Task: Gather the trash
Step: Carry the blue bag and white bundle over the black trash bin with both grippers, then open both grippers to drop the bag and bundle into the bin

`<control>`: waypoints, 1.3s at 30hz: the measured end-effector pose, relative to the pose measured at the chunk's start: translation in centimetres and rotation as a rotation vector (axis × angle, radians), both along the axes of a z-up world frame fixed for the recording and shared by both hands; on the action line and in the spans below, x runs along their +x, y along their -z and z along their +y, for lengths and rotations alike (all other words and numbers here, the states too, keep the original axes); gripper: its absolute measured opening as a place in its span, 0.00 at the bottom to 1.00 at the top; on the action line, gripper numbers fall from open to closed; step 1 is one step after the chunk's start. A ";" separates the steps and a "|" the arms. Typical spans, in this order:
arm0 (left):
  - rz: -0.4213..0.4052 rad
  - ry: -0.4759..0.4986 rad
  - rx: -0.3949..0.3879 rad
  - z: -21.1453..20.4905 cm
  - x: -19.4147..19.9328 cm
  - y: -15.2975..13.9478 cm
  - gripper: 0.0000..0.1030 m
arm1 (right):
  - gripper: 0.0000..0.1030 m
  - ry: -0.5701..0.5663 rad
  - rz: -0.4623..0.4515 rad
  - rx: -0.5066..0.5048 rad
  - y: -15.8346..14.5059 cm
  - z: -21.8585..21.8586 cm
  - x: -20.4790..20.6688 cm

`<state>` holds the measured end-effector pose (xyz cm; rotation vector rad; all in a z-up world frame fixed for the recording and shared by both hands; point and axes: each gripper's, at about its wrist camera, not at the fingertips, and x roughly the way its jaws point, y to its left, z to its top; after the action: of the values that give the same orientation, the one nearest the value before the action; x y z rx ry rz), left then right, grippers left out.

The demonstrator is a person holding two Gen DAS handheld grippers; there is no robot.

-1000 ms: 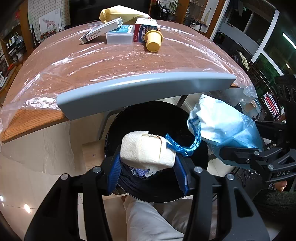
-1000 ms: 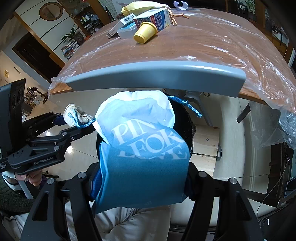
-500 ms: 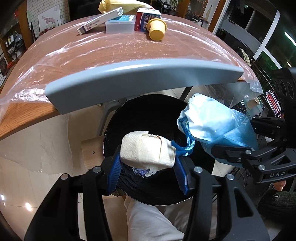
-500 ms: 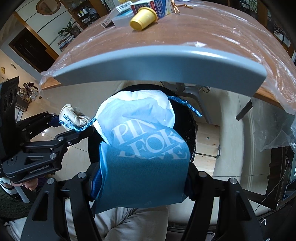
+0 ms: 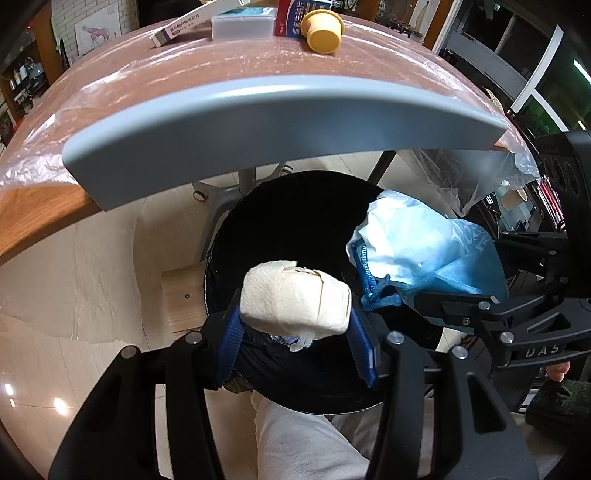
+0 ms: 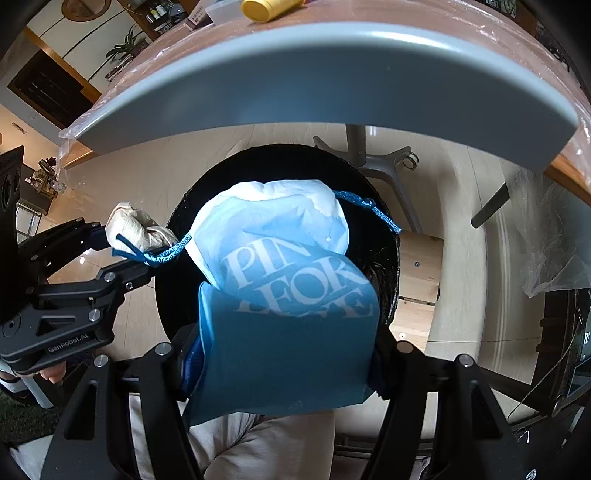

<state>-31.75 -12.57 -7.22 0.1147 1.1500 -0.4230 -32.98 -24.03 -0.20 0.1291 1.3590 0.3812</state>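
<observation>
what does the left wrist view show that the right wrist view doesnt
Only the left wrist view: the clear plastic box and the red carton on the table.
Only the right wrist view: white lettering on the blue drawstring bag and the chair's caster wheel.
Both: the black bin, the left gripper clamping the wad of white paper towel, the right gripper clamping the bag, and the yellow cup.
</observation>
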 end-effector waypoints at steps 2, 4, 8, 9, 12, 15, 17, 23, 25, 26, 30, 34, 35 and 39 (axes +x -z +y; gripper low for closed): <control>0.003 0.002 0.006 -0.1 0.1 0.2 0.51 | 0.64 0.001 0.007 0.002 0.2 0.1 0.2; 0.007 0.003 0.009 -0.1 0.3 0.6 0.51 | 0.64 0.000 0.009 -0.004 0.4 0.2 0.2; 0.017 0.005 0.019 -0.1 0.5 1.1 0.51 | 0.64 -0.004 0.015 -0.017 0.7 0.5 0.5; 0.019 0.006 0.021 -0.2 0.6 1.2 0.51 | 0.64 -0.004 0.016 -0.019 0.8 0.5 0.5; 0.023 0.012 0.030 -0.3 0.8 1.7 0.51 | 0.64 -0.008 0.021 -0.030 1.2 0.8 0.7; 0.029 0.019 0.040 -0.7 1.0 2.1 0.51 | 0.64 -0.008 0.025 -0.038 1.3 0.9 0.8; 0.035 0.022 0.045 -0.7 1.1 2.4 0.51 | 0.64 -0.008 0.029 -0.044 1.5 1.0 1.0; 0.049 0.034 0.065 -1.3 1.1 3.2 0.51 | 0.64 -0.003 0.043 -0.059 2.6 0.9 1.6; 0.054 0.038 0.070 -1.4 1.3 3.5 0.51 | 0.64 -0.001 0.047 -0.061 2.7 0.9 1.5; 0.056 0.040 0.072 -1.4 1.3 3.6 0.51 | 0.64 0.001 0.050 -0.063 2.8 0.9 1.4; 0.061 0.052 0.085 -1.8 1.3 4.1 0.51 | 0.64 0.003 0.057 -0.068 2.9 1.2 1.4; 0.063 0.062 0.100 -1.9 1.4 4.4 0.51 | 0.64 0.005 0.062 -0.071 3.0 1.3 1.6; 0.064 0.063 0.102 -2.0 1.4 4.4 0.51 | 0.64 0.004 0.062 -0.071 3.0 1.2 1.6; 0.068 0.067 0.112 -1.9 1.6 4.6 0.51 | 0.64 0.003 0.061 -0.079 3.2 1.3 1.8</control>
<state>-30.16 -14.47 -11.79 0.2383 1.2396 -0.4248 -31.22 -22.71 -3.35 0.0781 1.4322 0.3225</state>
